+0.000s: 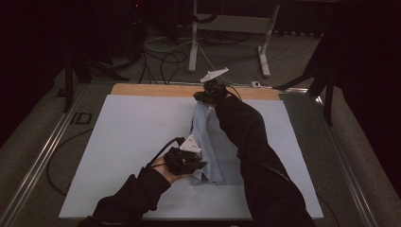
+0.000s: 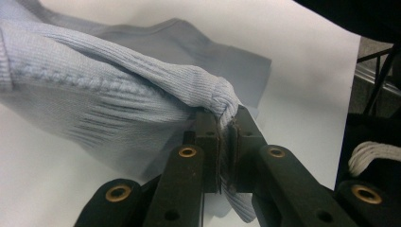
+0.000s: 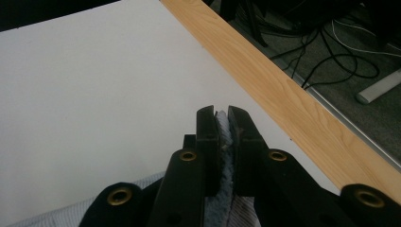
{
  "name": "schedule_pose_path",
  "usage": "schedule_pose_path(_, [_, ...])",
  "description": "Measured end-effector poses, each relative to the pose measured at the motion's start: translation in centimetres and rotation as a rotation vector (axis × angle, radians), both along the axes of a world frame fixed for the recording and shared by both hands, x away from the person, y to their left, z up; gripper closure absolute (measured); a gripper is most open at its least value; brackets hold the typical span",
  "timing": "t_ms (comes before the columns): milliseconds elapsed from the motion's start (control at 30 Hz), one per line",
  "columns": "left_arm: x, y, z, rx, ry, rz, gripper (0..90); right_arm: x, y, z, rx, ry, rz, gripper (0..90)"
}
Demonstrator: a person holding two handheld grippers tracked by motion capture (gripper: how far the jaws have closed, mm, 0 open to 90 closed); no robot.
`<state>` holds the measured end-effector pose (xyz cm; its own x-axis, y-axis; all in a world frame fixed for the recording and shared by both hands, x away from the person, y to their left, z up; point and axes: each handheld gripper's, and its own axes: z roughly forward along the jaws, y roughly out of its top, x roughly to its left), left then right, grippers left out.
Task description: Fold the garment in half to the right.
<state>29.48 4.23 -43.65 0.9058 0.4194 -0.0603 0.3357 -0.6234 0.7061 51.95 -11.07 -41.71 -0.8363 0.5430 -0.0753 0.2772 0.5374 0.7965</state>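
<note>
A pale blue knitted garment (image 1: 210, 146) hangs stretched between my two grippers above the white table cover (image 1: 127, 132). My left gripper (image 1: 187, 158), near the table's front, is shut on a bunched ribbed edge of the garment (image 2: 142, 90), pinched between its pads (image 2: 226, 130). My right gripper (image 1: 208, 94), near the far edge, is shut on another edge of the same cloth; a thin strip of blue garment (image 3: 223, 142) shows between its jaws (image 3: 223, 118). The right sleeve hides part of the cloth in the high view.
A wooden table edge (image 1: 156, 90) runs along the far side, also seen as a wooden strip (image 3: 293, 109) in the right gripper view. Metal rails (image 1: 42, 156) flank the table. Cables (image 1: 165, 61) and a desk frame (image 1: 227, 38) lie on the floor beyond.
</note>
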Motion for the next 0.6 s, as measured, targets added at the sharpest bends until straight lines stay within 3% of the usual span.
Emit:
schedule_pose_path(267, [0.4, -2.5, -0.1, 0.000, 0.010, -0.035, 85.6, 0.2, -2.0, -0.5, 0.017, 0.008, -0.014, 84.8])
schedule_pose_path(600, [1.4, -5.9, -0.9, 0.026, 0.029, -0.067, 85.6, 0.6, -2.9, -1.8, 0.009, 0.026, -0.015, 84.6])
